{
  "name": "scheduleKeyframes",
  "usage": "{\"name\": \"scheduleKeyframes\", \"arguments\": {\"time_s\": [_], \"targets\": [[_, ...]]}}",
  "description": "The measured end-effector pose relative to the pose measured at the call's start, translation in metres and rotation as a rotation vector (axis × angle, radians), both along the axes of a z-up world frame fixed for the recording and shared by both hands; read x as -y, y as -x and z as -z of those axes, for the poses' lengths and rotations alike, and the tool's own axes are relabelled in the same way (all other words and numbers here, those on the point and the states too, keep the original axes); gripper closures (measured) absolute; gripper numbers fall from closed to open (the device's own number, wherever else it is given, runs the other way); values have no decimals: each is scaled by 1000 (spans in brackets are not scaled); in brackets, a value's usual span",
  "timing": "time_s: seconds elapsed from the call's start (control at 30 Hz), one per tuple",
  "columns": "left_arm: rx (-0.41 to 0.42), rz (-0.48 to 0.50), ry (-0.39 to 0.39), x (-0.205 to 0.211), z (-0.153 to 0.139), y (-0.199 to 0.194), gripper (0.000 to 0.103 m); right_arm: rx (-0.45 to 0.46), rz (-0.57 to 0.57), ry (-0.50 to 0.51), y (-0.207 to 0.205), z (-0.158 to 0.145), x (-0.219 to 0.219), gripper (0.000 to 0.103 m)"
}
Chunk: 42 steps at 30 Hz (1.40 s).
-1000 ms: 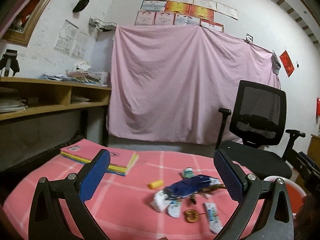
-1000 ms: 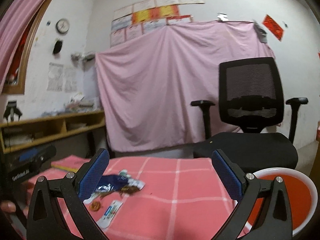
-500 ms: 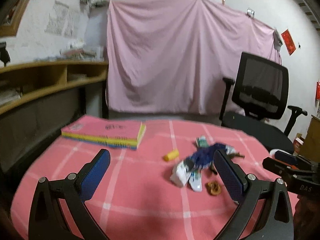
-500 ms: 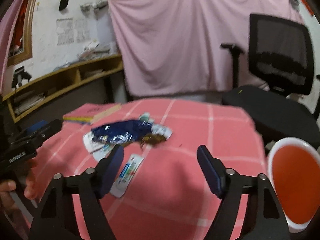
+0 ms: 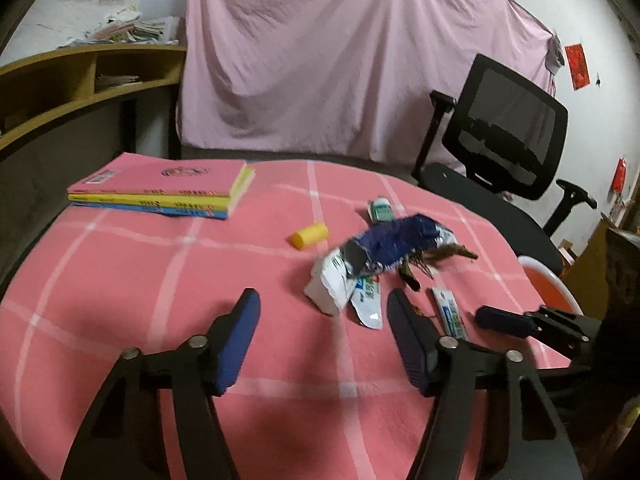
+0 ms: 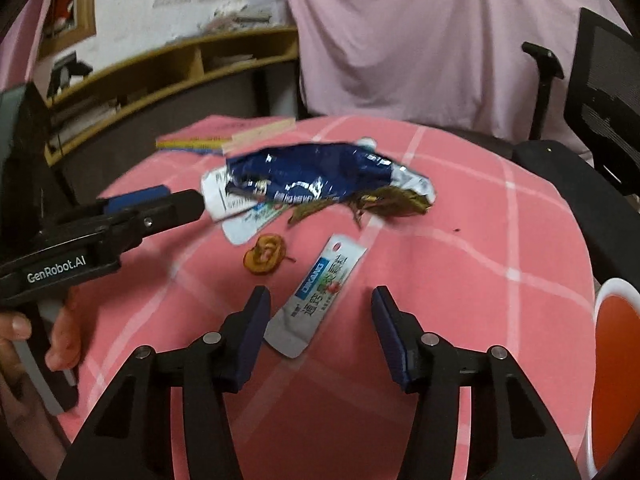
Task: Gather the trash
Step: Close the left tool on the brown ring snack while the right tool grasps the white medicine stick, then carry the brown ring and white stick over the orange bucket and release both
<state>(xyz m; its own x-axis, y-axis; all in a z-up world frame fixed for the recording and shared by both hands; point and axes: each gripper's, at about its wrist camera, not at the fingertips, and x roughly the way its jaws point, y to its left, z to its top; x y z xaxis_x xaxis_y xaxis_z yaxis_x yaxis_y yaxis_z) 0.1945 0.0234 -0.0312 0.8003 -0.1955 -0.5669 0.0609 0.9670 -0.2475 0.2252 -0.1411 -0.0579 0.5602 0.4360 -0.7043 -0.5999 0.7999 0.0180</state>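
Both closing, empty: right gripper [image 6: 320,304] over white sachet [image 6: 316,292], left gripper [image 5: 324,308] at 9 o'clock near blue wrapper [image 6: 308,176]. Risk: flat sachet probably slipping, pads pinching pink tablecloth [image 6: 480,280] instead.

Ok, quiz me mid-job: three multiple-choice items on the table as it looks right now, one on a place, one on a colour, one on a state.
1. Where does the stack of books lie?
A. far left of the table
B. on the chair
C. in the bin

2. What colour is the big crumpled wrapper?
A. green
B. dark blue
C. orange

3. What is between the right gripper's fingers?
A. the yellow cylinder
B. a book
C. nothing gripped; a white sachet lies flat ahead

Answers: 1 A, the left wrist view shows the stack at the cloth's far left. 2 B, its foil is dark blue. 3 C, the jaws are closing, pads clear of the sachet.
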Motion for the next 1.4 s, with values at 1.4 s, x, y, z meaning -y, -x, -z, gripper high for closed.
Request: {"name": "scheduleKeyframes", "arguments": {"time_s": [1.4], "targets": [[-9, 119, -145, 67, 14, -13, 84, 33, 125, -130, -9, -11, 49, 82]]}}
